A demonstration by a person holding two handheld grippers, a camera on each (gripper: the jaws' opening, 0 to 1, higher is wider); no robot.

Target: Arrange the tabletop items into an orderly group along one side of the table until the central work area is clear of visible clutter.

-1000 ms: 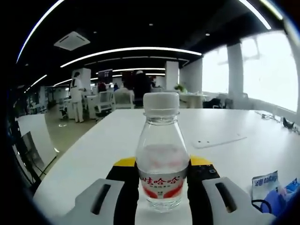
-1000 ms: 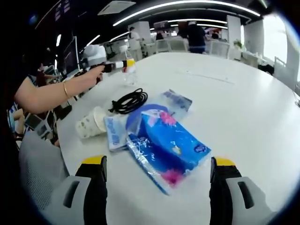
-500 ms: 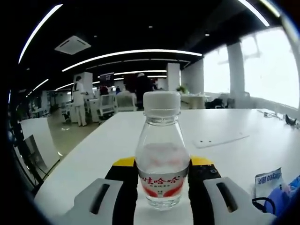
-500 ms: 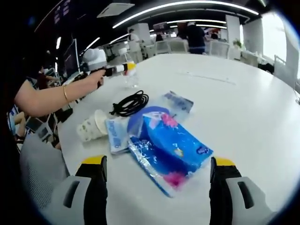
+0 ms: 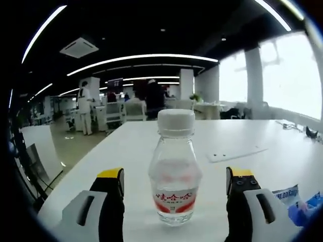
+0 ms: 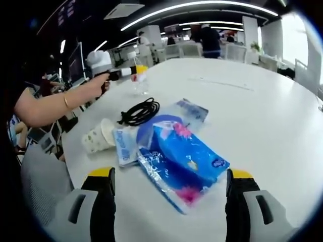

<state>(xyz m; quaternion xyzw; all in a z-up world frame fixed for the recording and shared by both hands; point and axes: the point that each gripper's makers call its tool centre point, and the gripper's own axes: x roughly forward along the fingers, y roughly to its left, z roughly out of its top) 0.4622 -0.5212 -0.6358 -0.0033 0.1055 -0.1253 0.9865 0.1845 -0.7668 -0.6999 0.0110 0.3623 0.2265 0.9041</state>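
A clear water bottle [image 5: 174, 174] with a white cap and a red label stands upright on the white table [image 5: 262, 166]. My left gripper [image 5: 174, 197] is open, with one jaw on either side of the bottle and a gap on both sides. In the right gripper view the same bottle [image 6: 141, 83] stands far left, with the left gripper [image 6: 136, 71] around it. My right gripper [image 6: 169, 187] is open and holds nothing. Just beyond it lies a blue plastic packet [image 6: 182, 156]. Past that are a small white-and-blue packet [image 6: 124, 144], a tipped paper cup [image 6: 98, 135] and a coiled black cable [image 6: 139, 110].
A clear packet with blue print [image 6: 191, 109] lies by the cable. A person's bare arm [image 6: 53, 105] reaches along the table's left edge. The table's right half [image 6: 272, 116] is bare. A flat white sheet [image 5: 236, 152] lies behind the bottle. Office desks and people stand far behind.
My left gripper has opened and let go of the bottle, which stays standing on the table. The right gripper and the items in front of it have not moved.
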